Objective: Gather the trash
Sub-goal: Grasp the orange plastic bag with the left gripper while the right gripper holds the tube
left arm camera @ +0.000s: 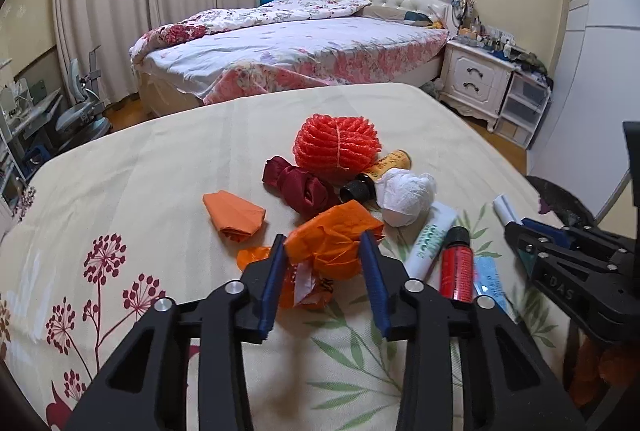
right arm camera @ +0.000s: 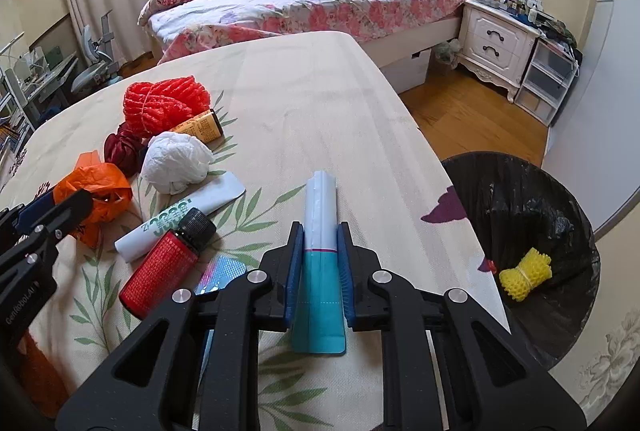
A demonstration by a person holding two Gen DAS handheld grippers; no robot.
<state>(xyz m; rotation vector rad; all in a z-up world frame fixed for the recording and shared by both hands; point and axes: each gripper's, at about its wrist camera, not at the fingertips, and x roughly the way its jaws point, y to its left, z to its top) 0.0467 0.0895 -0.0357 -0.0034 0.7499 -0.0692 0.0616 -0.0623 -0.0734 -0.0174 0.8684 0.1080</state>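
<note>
Currently right tongs (right arm camera: 319, 263) clamped on a white-and-teal pouch (right arm camera: 320, 255) near the bench's (right arm camera: 320, 111) right edge, left tongs (left arm camera: 325, 263) spread wide around crumpled orange plastic (left arm camera: 330, 243), black-lined bin (right arm camera: 520, 215) beside

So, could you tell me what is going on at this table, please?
A person is clearing trash with two handheld grippers. The right gripper is shut on a white-and-teal packet, beside the black-lined bin that holds a yellow foam net. The left gripper is open around crumpled orange plastic.

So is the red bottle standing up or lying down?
Lying down. The red bottle rests on its side on the tablecloth, black cap pointing away, beside the white tube.
</note>
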